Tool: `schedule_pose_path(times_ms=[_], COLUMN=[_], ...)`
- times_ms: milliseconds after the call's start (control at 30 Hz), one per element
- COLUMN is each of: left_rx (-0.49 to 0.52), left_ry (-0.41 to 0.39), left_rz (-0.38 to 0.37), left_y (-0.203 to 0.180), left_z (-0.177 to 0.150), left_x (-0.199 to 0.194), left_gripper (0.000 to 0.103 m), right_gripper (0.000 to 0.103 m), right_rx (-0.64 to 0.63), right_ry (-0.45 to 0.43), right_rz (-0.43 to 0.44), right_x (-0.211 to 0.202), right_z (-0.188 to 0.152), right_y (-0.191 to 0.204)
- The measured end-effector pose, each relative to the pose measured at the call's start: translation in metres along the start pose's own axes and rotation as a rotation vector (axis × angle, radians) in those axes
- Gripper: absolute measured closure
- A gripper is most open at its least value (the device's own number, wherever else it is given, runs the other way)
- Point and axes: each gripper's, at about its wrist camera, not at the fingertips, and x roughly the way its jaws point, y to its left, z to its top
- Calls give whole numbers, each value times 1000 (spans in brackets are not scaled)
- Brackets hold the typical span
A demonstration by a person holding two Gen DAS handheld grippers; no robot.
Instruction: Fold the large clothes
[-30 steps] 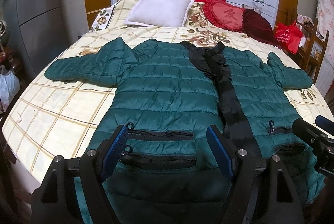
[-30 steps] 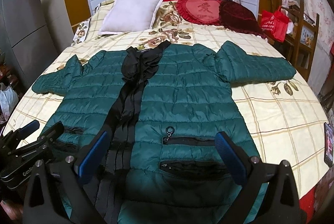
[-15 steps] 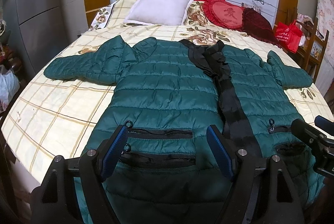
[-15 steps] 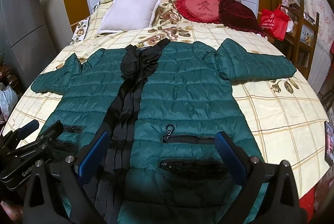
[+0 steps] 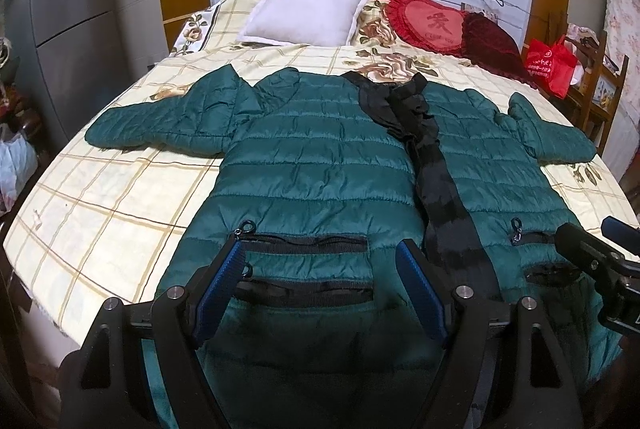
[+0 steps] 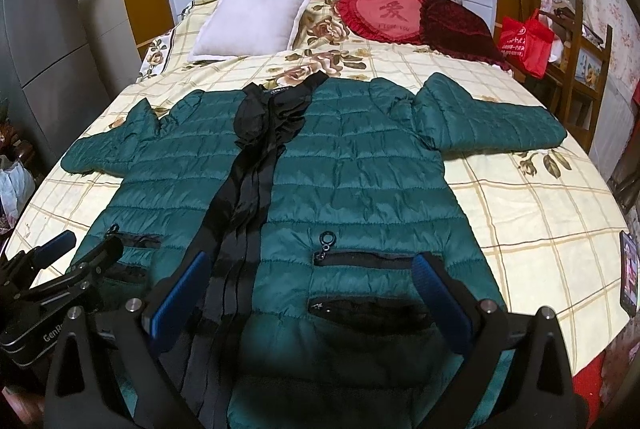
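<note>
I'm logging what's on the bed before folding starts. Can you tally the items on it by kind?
Green puffer jacket: 1
White pillow: 1
Red heart cushion: 1
Dark red cushion: 1
Total: 4

Left gripper (image 5: 322, 265): black angular frame, two fingers faced with ribbed blue pads (image 5: 420, 293), round silver screws at each finger base. Right gripper (image 6: 310, 287): same black build, blue pads (image 6: 440, 293), silver screws. At nine o'clock in the right view, the left gripper's black body carries white lettering, "GenR" readable.
</note>
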Motion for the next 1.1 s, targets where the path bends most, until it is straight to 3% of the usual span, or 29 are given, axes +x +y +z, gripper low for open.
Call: schedule_pose_path(times_ms=[133,1100], left_rx=[4,51], left_ry=[-2,21], left_rz=[-1,-21], left_y=[0,-15], left_z=[-3,-13], left_x=[-3,-3], left_gripper=[25,25], right_gripper=[1,1], right_rx=[-6,29], right_ry=[36,64], right_rz=[-10,-21], right_x=[-4,0], right_z=[-4,-10], right_y=[1,-8])
